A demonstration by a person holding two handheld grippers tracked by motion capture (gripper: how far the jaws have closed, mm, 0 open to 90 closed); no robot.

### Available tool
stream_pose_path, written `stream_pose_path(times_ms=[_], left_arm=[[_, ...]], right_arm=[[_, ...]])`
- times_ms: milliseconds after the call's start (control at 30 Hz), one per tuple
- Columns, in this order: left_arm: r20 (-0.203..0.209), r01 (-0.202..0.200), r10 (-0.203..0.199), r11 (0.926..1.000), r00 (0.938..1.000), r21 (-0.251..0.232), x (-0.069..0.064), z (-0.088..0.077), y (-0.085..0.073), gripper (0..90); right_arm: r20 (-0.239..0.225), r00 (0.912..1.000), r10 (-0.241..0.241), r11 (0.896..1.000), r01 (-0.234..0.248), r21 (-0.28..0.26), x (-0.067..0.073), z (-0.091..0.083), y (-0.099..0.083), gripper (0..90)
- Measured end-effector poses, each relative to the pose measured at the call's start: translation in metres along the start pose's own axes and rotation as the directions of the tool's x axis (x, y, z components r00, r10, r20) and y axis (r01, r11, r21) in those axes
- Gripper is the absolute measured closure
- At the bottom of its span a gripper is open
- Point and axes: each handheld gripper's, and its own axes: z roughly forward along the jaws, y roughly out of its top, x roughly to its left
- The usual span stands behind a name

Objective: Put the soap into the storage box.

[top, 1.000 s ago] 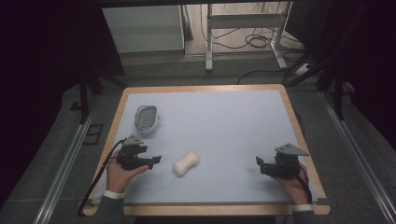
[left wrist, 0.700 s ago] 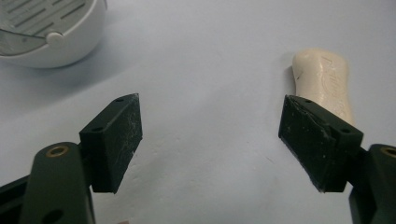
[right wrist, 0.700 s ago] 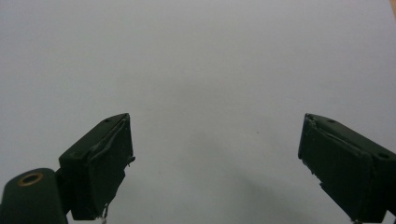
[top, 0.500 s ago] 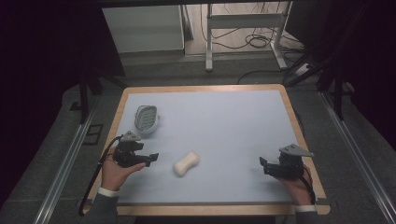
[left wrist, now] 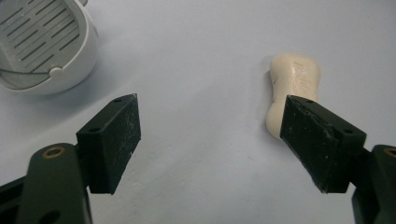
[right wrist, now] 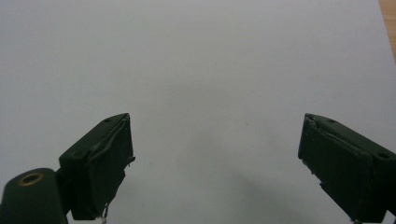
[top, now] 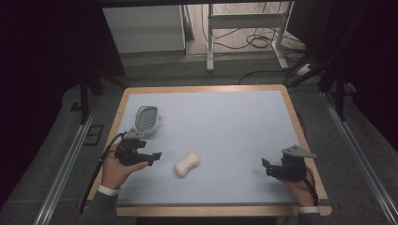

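Honestly, left tool (top: 152,158) sits spread wide and empty, soap bar (top: 187,164) lying just beside it on the desk (top: 225,122). Clipping the bar's rounded end would likely skid it away. Right tool (top: 265,167) is spread too.

Black two-jaw tool (top: 151,158), brass screws, grey sleeves, white cuffs (top: 108,191)

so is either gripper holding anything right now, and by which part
Nothing is held. The left gripper stands open, the soap bar lying on the table beyond its fingers. The right gripper is open over bare table.
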Motion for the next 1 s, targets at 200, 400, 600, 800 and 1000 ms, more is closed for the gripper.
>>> stream_pose_path(times_ms=[200, 400, 600, 800, 1000], left_arm=[[0.006, -0.016, 0.016, 0.9998, 0.9999, 0.014, -0.005, 0.001, 0.005, 20.5], [0.017, -0.025, 0.024, 0.9994, 0.9996, 0.025, -0.008, 0.003, 0.008, 20.2], [0.023, -0.046, 0.045, 0.9980, 0.9987, 0.045, -0.014, 0.005, 0.013, 20.2], [0.036, -0.071, 0.068, 0.9953, 0.9970, 0.067, -0.021, 0.012, 0.018, 20.5], [0.048, -0.095, 0.091, 0.9918, 0.9947, 0.085, -0.027, 0.018, 0.024, 20.4]], right_arm=[[0.010, 0.9999, 0.004, 1.000, -0.004, -0.006, -0.001, -0.001, 0.000, 10.0], [0.014, 0.9999, 0.006, 1.000, -0.006, 0.001, -0.003, -0.001, -0.001, 10.1], [0.017, 0.9998, 0.006, 1.000, -0.006, 0.002, -0.003, -0.001, -0.001, 10.0], [0.019, 0.9998, 0.004, 1.000, -0.004, 0.003, -0.004, -0.001, -0.001, 10.0], [0.019, 0.9998, 0.002, 1.000, -0.003, 0.005, -0.004, -0.001, -0.002, 10.0]])
